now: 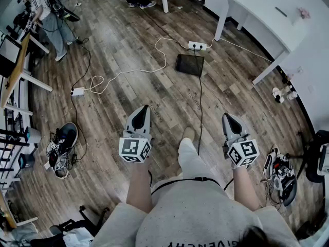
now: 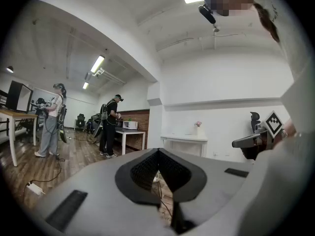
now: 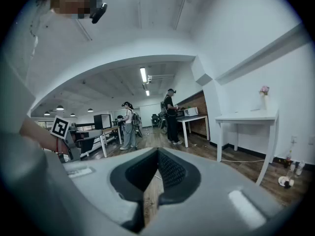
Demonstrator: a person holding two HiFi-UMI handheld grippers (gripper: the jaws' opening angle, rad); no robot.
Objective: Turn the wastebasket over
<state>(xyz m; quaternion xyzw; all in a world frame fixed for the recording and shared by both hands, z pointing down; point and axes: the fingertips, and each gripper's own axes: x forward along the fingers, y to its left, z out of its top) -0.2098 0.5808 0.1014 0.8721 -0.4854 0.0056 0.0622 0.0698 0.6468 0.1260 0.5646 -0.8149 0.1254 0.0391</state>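
Both claws are shut and empty. The left claw and the right claw are held out side by side in front of the person, well apart and pointing forward over the wooden floor. Each gripper view shows its jaws pressed together tip to tip with nothing between them. Ahead on the floor, between the lines of the two claws, a black pad lies just beside a power strip. A white desk stands off to the right. The wastebasket shows in no view, so its direction from the claws, its lie and the nearer hand cannot be told. The coming move likely depends on finding it first, not on reaching for it.
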